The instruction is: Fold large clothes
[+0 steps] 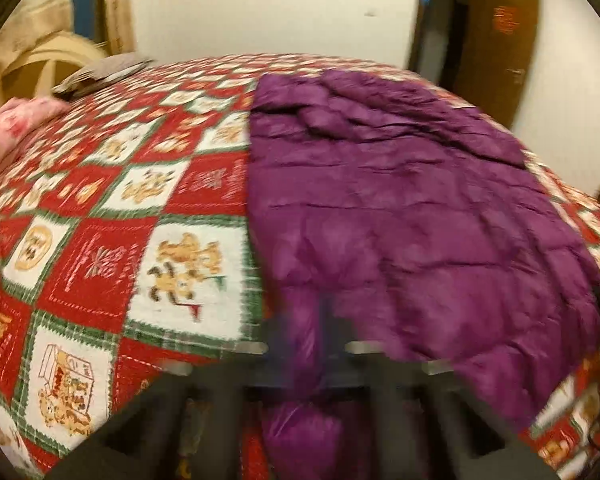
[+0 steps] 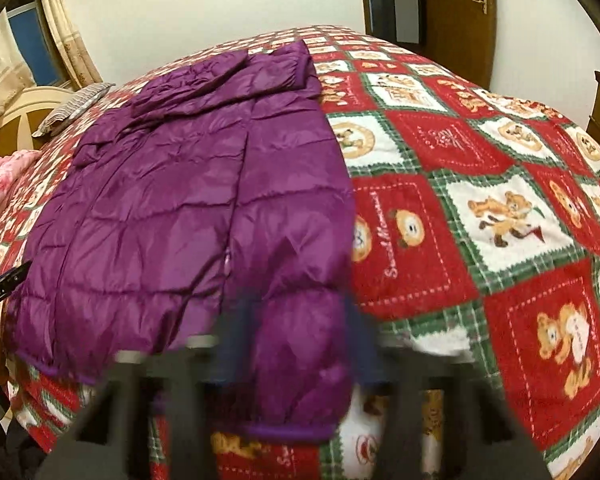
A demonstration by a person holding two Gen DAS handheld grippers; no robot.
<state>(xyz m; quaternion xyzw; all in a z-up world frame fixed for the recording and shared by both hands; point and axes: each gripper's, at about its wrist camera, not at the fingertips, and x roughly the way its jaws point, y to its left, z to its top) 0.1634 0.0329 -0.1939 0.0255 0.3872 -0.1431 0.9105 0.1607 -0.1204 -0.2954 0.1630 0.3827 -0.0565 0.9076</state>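
The jacket (image 2: pixel 188 208) lies flat on the bed (image 2: pixel 480 184), hem at 6 o'clock, collar at 12. A pillow (image 2: pixel 72 106) sits at 10 o'clock, a door (image 2: pixel 460 8) behind at 1.

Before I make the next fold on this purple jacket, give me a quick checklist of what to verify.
1. Purple jacket lies flat on the bedspread: ok.
2. Far sleeve folded in over the body: ok.
3. Right gripper holds the near hem: cannot tell, fingers blurred.
4. Left gripper holds fabric: cannot tell, blurred too.
5. Bedspread to the jacket's right bare for the fold: ok.
6. Pillow and pink bedding clear of the jacket: ok.
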